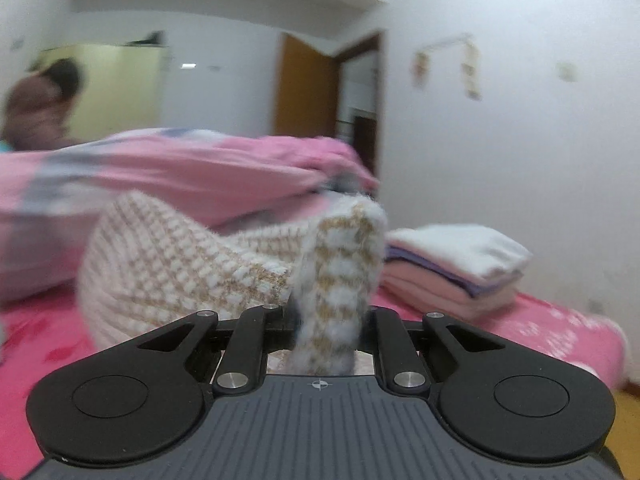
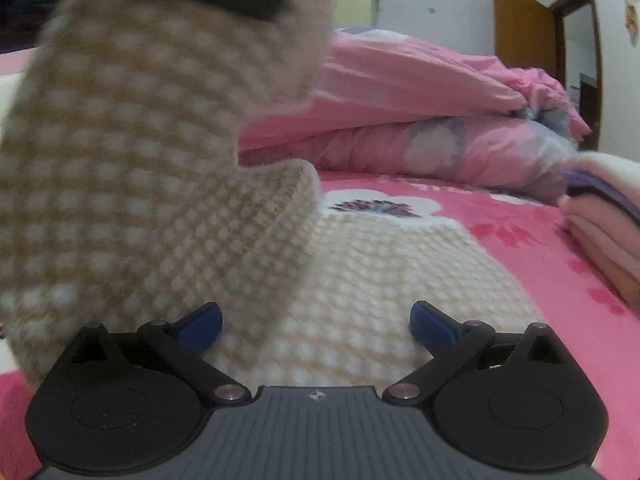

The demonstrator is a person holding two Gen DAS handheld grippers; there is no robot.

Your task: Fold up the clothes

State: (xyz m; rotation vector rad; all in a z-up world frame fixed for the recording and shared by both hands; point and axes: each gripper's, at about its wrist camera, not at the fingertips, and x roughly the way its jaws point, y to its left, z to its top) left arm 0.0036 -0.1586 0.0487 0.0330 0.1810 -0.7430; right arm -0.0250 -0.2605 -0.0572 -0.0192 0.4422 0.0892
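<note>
A cream and tan checked knit garment (image 1: pixel 168 264) lies on the pink bed. My left gripper (image 1: pixel 326 320) is shut on a bunched edge of it and lifts that edge up. In the right wrist view the same garment (image 2: pixel 380 288) spreads flat ahead, with a lifted part (image 2: pixel 140 152) hanging at the left, held from above by the dark shape of the other gripper. My right gripper (image 2: pixel 316 324) is open, its blue fingertips (image 2: pixel 434 326) wide apart just over the flat part of the garment, holding nothing.
A pink quilt (image 1: pixel 180 172) is heaped behind the garment. A stack of folded clothes (image 1: pixel 452 264) sits at the right, also at the right edge of the right wrist view (image 2: pixel 604 224). The pink bed sheet (image 2: pixel 520 240) lies between. A person (image 1: pixel 40 108) stands far left.
</note>
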